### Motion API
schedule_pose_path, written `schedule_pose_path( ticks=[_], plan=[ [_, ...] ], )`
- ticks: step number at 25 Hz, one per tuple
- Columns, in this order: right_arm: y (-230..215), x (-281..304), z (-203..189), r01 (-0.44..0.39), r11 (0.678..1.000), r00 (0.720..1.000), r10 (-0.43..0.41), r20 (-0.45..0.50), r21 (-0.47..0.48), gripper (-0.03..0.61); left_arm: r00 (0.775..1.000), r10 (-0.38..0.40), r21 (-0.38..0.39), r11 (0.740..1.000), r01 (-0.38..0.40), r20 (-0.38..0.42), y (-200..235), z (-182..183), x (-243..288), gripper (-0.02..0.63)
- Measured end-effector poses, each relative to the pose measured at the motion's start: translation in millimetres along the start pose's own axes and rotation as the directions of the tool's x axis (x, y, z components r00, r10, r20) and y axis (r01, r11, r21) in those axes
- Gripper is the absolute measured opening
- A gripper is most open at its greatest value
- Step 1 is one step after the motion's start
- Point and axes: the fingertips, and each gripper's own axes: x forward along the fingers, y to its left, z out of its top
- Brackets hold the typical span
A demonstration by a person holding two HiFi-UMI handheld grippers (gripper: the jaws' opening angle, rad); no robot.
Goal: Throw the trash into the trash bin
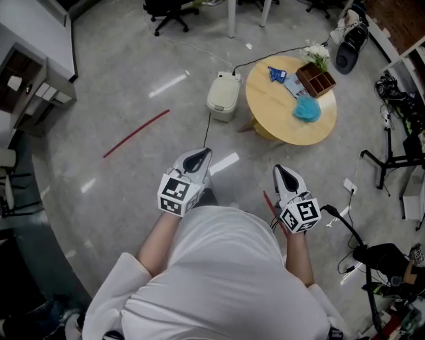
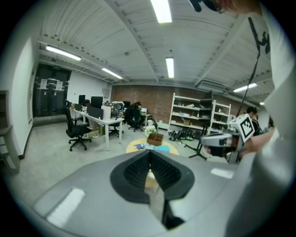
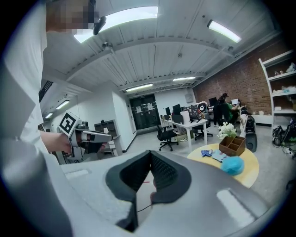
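A white lidded trash bin [image 1: 223, 95] stands on the floor against the left side of a round yellow table [image 1: 279, 113]. On the table lie a crumpled blue piece of trash [image 1: 307, 109], a small blue wrapper [image 1: 276, 74] and a pale packet [image 1: 293, 85]. My left gripper [image 1: 199, 157] and right gripper [image 1: 282, 171] are held side by side in front of the person's body, well short of the table. Both are shut with nothing in them. In the right gripper view the blue trash [image 3: 232, 165] sits ahead to the right. The left gripper view shows the table [image 2: 152, 148] beyond the jaws.
A brown wooden organizer [image 1: 316, 80] with white flowers [image 1: 317, 53] stands on the table's far side. A cable runs past the bin. A red strip [image 1: 136, 133] lies on the floor to the left. Tripod stands [image 1: 392, 159] and gear crowd the right; an office chair [image 1: 169, 13] is beyond.
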Motion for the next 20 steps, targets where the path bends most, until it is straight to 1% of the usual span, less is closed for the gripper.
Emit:
schedule_pose_path(
  ticks=[10,20],
  plan=[
    [10.3,76.4,20.7,0.039,0.999,0.999,-0.039,-0.011,0.004,0.000,0.998,-0.067,0.023,0.997,0.068,-0.020,69.4,17.3,25.5,0.003],
    [17.0,151.1,34.9,0.087,0.996,0.996,-0.087,-0.027,-0.001,0.000,0.991,-0.120,0.033,0.992,0.122,-0.051,144.0,21.7,47.6,0.003]
  ],
)
